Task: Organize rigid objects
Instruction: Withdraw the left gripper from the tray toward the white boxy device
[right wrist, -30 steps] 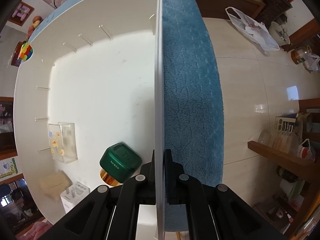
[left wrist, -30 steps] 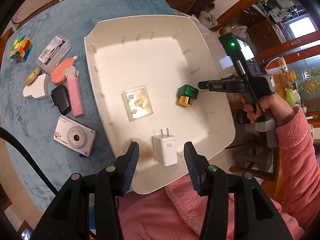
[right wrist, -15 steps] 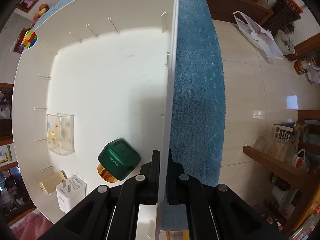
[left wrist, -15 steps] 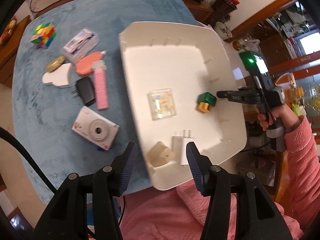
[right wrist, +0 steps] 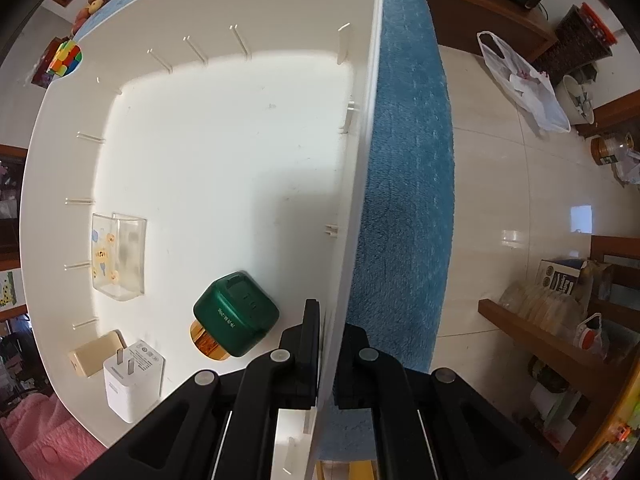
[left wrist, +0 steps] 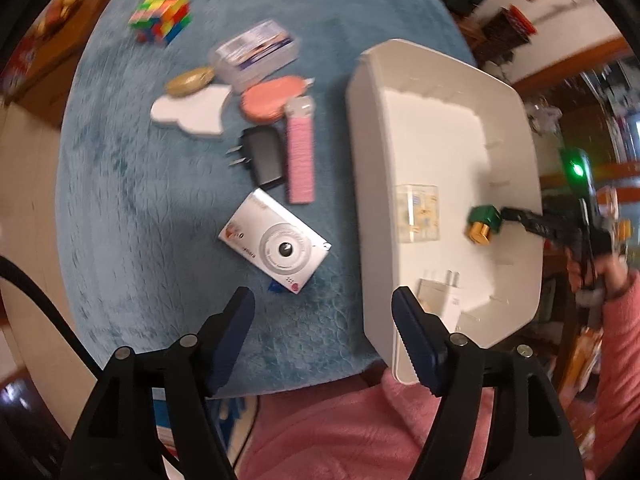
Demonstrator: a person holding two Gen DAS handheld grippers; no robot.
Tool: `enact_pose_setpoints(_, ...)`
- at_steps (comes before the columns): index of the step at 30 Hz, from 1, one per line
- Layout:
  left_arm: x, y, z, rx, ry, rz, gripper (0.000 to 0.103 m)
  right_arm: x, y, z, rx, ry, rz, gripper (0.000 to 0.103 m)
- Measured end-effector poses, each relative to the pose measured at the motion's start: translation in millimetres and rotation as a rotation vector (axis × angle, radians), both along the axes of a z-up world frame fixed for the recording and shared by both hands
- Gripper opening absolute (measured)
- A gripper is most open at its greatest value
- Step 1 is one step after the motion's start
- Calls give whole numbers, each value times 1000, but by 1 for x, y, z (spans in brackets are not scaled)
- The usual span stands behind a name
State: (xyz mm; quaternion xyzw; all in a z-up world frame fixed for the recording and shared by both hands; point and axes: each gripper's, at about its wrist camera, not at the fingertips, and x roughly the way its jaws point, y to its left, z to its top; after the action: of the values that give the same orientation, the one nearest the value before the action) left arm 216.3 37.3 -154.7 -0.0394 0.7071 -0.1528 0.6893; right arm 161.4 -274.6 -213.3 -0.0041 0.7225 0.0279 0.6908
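In the left wrist view, the left gripper (left wrist: 322, 320) hangs over the blue tablecloth (left wrist: 120, 200), its jaws opening with nothing between them. Just ahead lies a silver compact camera (left wrist: 276, 250); beyond it sit a black plug adapter (left wrist: 262, 156), a pink bar (left wrist: 300, 152), a white cloud-shaped piece (left wrist: 192, 114) and a colour cube (left wrist: 160, 16). The white tray (left wrist: 376, 140) stands to the right, with the right fingertip overlapping its near corner.

In the right wrist view, the right gripper (right wrist: 326, 344) is clamped on the tray's rim (right wrist: 368, 120). Inside lie a green bottle with a gold cap (right wrist: 234, 314), a clear printed box (right wrist: 118, 256), a white charger (right wrist: 132, 378) and a beige block (right wrist: 94, 354) touching it.
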Motion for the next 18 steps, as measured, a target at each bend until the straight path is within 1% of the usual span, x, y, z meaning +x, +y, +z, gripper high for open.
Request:
enact_pose_setpoints(2, 5, 6, -8, -11, 33, 45, 74, 0, 1, 0, -3, 1, 4, 5)
enact_pose_setpoints(4, 10, 14, -20, -25, 80, 116, 74, 1, 1, -1, -10, 2, 10, 4)
enact_pose_setpoints(7, 16, 21, -30, -72, 125, 199, 74, 1, 4, 0, -24, 0, 26, 5)
enact_pose_setpoints(9, 21, 23, -38, -71, 151, 247, 76, 0, 3, -1, -17, 5, 21, 4)
enact_pose_setpoints(13, 28, 22, -53, -41, 170, 284, 77, 1, 1, -1, -4, 9, 11, 4)
enact_pose_setpoints(18, 32, 18, -76, -44, 221, 345, 77, 1, 1, -1, -8, 11, 15, 5)
